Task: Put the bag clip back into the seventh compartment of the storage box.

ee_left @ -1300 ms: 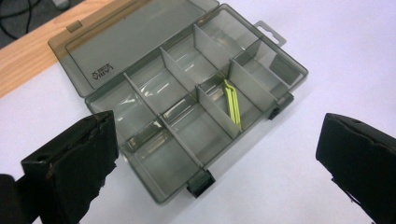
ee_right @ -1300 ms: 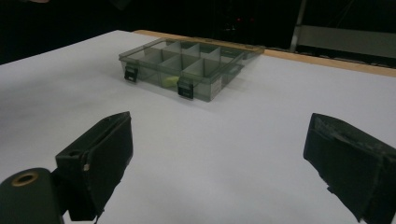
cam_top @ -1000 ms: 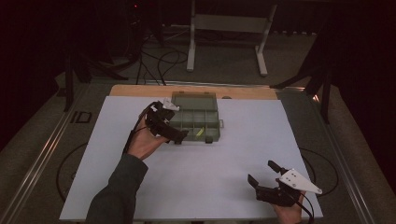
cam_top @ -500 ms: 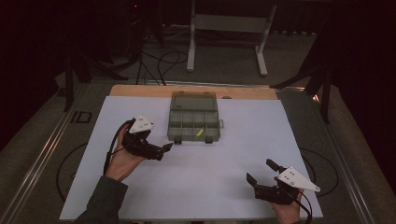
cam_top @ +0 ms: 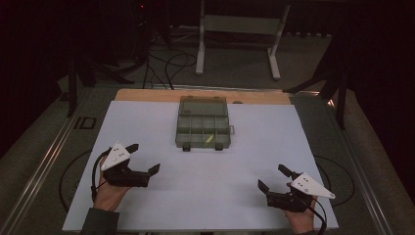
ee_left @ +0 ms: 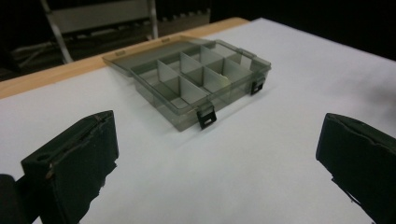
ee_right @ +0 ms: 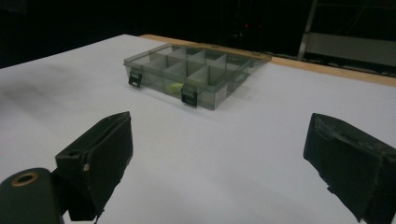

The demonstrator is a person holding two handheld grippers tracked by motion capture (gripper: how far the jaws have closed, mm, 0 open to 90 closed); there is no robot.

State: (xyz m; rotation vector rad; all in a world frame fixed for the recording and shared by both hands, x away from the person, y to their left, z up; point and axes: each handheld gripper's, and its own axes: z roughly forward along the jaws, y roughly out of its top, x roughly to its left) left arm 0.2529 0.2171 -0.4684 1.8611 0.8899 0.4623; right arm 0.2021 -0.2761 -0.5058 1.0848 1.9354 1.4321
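My left gripper (cam_top: 145, 157) and right gripper (cam_top: 274, 177): jaws apart, empty. Translucent grey plastic compartment box (cam_top: 203, 122) sits mid-sheet, well ahead. Probably light, rigid, slick; grip at front latch edge.

Both grippers' fingers (cam_top: 145, 158) wide apart

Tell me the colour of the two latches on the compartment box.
Black latches on the smoky grey-green compartment box; clearest in the left gripper view.

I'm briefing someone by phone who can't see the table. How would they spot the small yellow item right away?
Start at the white sheet covering the table. At its far middle sits a smoky, see-through compartment box. The yellow item lies in a near-row compartment, the only bright spot among grey dividers.
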